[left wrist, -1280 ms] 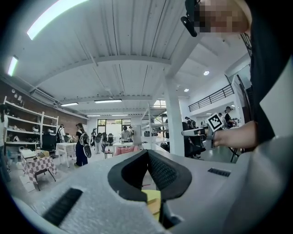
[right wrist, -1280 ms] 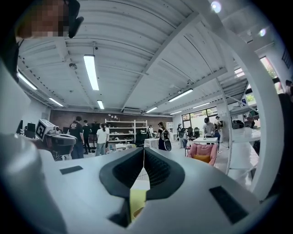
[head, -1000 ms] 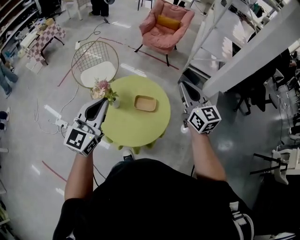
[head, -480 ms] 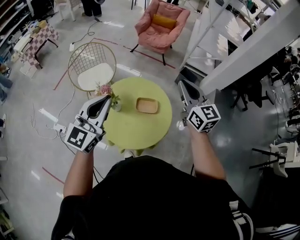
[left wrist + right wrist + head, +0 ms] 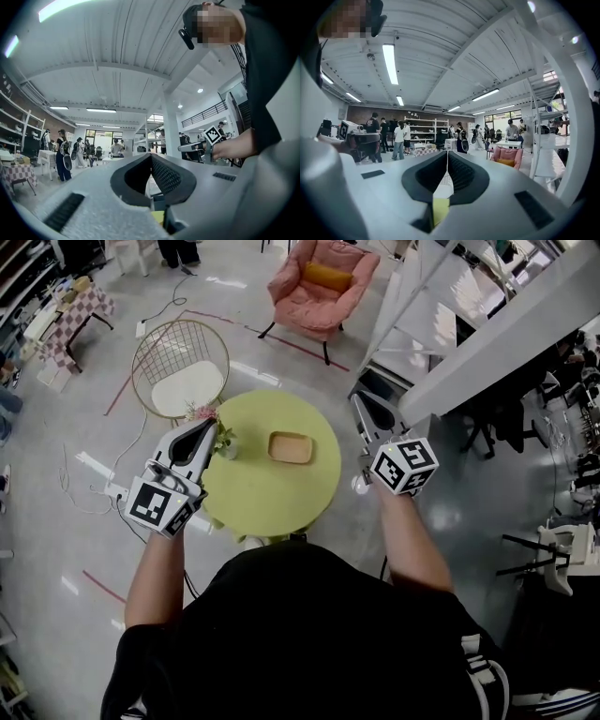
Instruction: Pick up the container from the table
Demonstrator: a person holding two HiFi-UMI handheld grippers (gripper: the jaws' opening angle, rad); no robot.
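A shallow wooden container (image 5: 291, 447) lies on the round yellow-green table (image 5: 267, 498), a little right of its middle. My left gripper (image 5: 209, 423) hovers over the table's left edge, shut and empty, next to a small vase of flowers (image 5: 218, 434). My right gripper (image 5: 360, 398) hangs off the table's right side over the floor, also shut with nothing in it. In the left gripper view the left gripper (image 5: 151, 155) has its jaws meeting; the right gripper (image 5: 447, 153) looks the same in its own view. Neither gripper view shows the container.
A gold wire chair (image 5: 183, 367) stands behind the table at the left and a pink armchair (image 5: 323, 282) further back. White shelving and a beam (image 5: 450, 334) rise at the right. Cables (image 5: 103, 479) run over the floor on the left.
Both grippers have slid a little forward, away from the person, alongside the table. Their jaws stay shut; the container has not moved.
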